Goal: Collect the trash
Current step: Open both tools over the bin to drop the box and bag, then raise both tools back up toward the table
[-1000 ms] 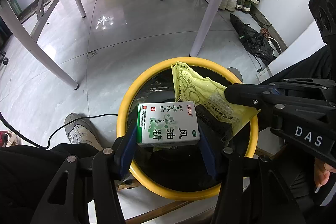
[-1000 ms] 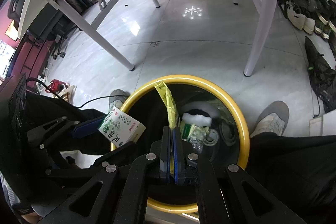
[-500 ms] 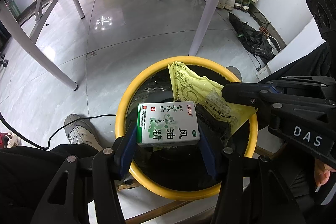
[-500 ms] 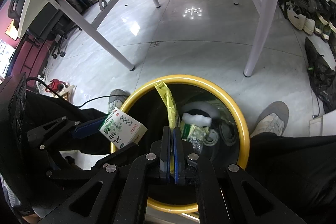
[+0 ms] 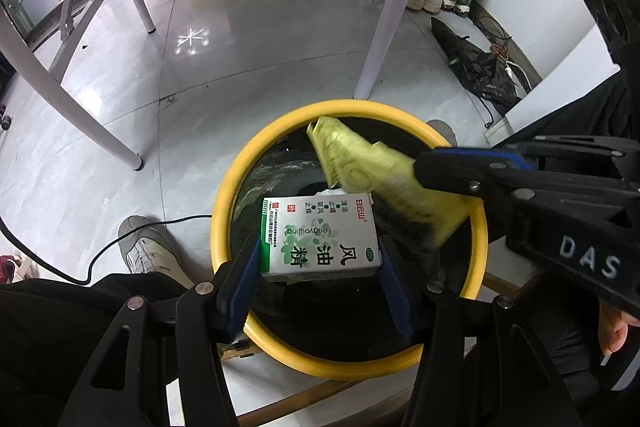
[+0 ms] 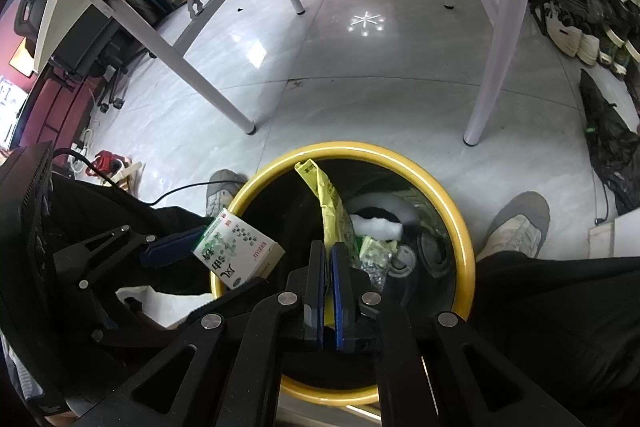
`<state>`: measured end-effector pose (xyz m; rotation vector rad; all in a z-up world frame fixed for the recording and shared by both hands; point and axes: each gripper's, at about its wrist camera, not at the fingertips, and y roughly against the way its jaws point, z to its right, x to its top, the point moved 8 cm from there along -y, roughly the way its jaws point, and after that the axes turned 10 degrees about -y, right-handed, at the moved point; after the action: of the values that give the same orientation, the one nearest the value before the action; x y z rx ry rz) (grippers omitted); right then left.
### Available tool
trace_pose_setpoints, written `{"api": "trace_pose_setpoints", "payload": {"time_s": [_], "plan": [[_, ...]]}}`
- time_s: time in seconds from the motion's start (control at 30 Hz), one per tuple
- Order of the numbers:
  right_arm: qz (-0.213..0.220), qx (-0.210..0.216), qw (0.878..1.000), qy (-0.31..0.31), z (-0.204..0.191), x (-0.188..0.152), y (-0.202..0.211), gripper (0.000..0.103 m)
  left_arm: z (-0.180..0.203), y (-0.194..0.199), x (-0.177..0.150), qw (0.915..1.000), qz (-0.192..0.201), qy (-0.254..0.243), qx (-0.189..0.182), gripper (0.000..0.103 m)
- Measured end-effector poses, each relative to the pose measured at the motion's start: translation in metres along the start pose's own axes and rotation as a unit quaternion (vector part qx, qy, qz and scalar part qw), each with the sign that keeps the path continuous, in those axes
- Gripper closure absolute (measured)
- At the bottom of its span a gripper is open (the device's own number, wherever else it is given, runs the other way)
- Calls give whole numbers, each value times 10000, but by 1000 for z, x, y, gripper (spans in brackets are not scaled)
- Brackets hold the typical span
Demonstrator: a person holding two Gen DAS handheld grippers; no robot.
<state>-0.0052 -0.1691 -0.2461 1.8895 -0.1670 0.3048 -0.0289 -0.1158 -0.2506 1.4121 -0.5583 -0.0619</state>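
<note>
Left wrist view, left gripper (image 5: pixel 320 263): jaws clamped on either side of a white and green carton (image 5: pixel 319 237), blue pads pressed against its two short sides
Left wrist view, carton: held level above the open mouth of the bin (image 5: pixel 240 183), printed face up, lettering reading upside down from this camera
Left wrist view, bin: round, yellow rim, black liner, standing on the grey tiled floor (image 5: pixel 208 99)
Left wrist view, right gripper (image 5: pixel 436 173): enters from the right, its tip over the bin's right rim, pinching a yellow wrapper (image 5: pixel 372 171) that fans out over the opening; wrapper blurred
Left wrist view, surroundings: a grey shoe (image 5: pixel 150 253) just left of the bin, a white leg (image 5: pixel 390 3) of furniture behind it
Right wrist view, right gripper (image 6: pixel 328 291): jaws nearly together, narrow gap, gripping the lower end of the yellow wrapper (image 6: pixel 328 203), which stands upright out of them over the bin (image 6: pixel 460 219)
Right wrist view, bin contents: white wadding (image 6: pixel 378 225) and crumpled packaging (image 6: pixel 374 253) lying at the bottom
Right wrist view, left gripper (image 6: pixel 224 251): at the left rim, carton (image 6: pixel 236 253) tilted in its grasp, partly over the opening
Right wrist view, surroundings: a grey shoe (image 6: pixel 516 223) to the right of the bin, a second (image 6: pixel 222 187) to the left
</note>
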Motion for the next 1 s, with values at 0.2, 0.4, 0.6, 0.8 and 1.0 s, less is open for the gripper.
{"api": "trace_pose_setpoints", "payload": {"time_s": [0.2, 0.4, 0.6, 0.8, 1.0], "plan": [[250, -75, 9994, -243, 8, 6, 6, 14, -7, -2, -1, 9995, -40, 82, 286, 1], [288, -193, 9992, -214, 8, 6, 4, 5, -13, -1, -3, 9992, 3, 136, 373, 1], [316, -203, 9990, -228, 9, 8, 4, 0, -13, -1, -3, 9991, 4, 156, 382, 1], [410, -193, 9989, -149, 7, 8, 8, 0, -15, 1, -3, 9989, 41, 198, 423, 1], [646, -12, 9978, -120, 2, 12, 20, 0, -16, 11, -2, 9983, 204, 233, 498, 1]]}}
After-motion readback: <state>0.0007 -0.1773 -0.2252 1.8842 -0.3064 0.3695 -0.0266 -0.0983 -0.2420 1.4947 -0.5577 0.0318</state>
